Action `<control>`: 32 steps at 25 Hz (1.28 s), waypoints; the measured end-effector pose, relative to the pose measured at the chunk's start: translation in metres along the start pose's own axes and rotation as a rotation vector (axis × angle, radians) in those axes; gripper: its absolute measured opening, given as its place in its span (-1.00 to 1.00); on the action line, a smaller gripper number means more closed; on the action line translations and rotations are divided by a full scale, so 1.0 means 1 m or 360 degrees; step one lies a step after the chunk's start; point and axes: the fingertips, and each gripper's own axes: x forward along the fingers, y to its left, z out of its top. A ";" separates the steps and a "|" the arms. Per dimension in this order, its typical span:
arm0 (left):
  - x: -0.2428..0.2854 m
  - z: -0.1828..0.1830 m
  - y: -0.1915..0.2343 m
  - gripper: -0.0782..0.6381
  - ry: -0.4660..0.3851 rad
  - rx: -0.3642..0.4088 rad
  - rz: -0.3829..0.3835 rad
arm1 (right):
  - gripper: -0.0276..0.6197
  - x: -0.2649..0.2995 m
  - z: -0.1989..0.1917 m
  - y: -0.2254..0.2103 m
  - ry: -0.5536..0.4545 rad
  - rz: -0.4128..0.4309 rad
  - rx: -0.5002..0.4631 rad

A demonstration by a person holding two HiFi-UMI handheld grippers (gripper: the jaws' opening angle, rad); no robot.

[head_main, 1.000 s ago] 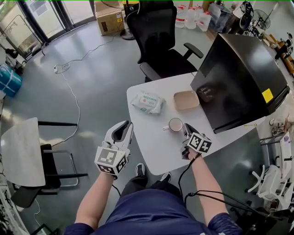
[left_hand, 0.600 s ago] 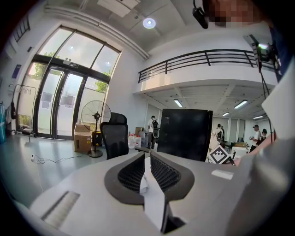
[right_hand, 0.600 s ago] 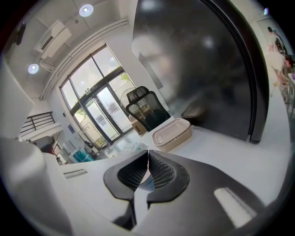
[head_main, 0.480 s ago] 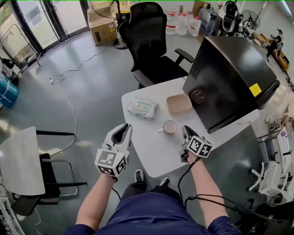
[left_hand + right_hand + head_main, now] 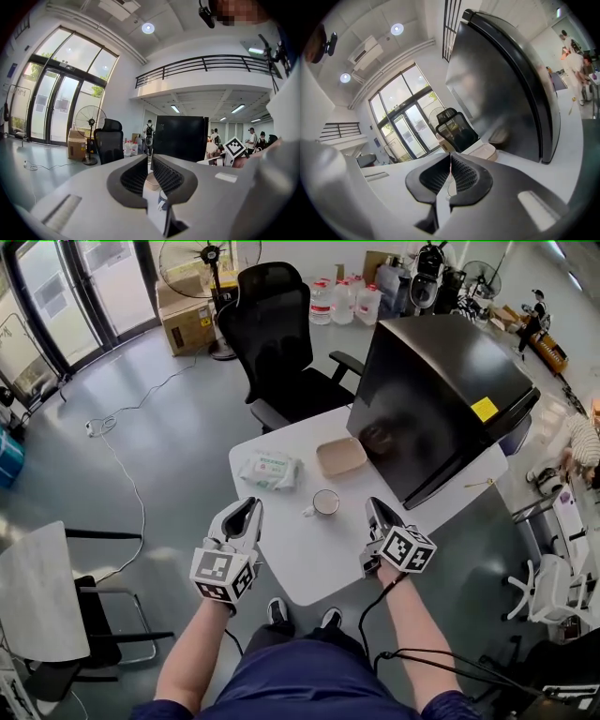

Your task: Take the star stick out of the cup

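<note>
A small white cup stands on the white table, with a little white piece at its left side. I cannot make out the star stick in it. My left gripper hovers at the table's left edge, to the left of the cup. A narrow gap shows between its jaws, and nothing is in the gap. Through that gap the left gripper view shows the cup. My right gripper is to the right of the cup, apart from it. It is shut and empty, fingertips touching.
A big black cabinet fills the table's right side. A beige tray and a pack of wipes lie beyond the cup. A black office chair stands behind the table. People are at the far right.
The head view has swung, so the table and cup sit further left in the picture. The cup is now further from my right gripper and nearer my left one. Neither jaw setting changed.
</note>
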 end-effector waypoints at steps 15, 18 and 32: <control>0.027 0.033 -0.049 -0.70 -0.0099 0.0018 -0.0176 | -0.87 -0.081 0.075 0.051 -0.0304 0.0080 -0.0152; 0.033 0.037 -0.062 -0.70 -0.0104 0.0022 -0.0218 | -0.87 -0.097 0.086 0.056 -0.0353 0.0080 -0.0172; 0.051 0.047 -0.101 -0.70 -0.0105 0.0047 -0.0332 | -0.87 -0.154 0.124 0.057 -0.0564 -0.0007 -0.0270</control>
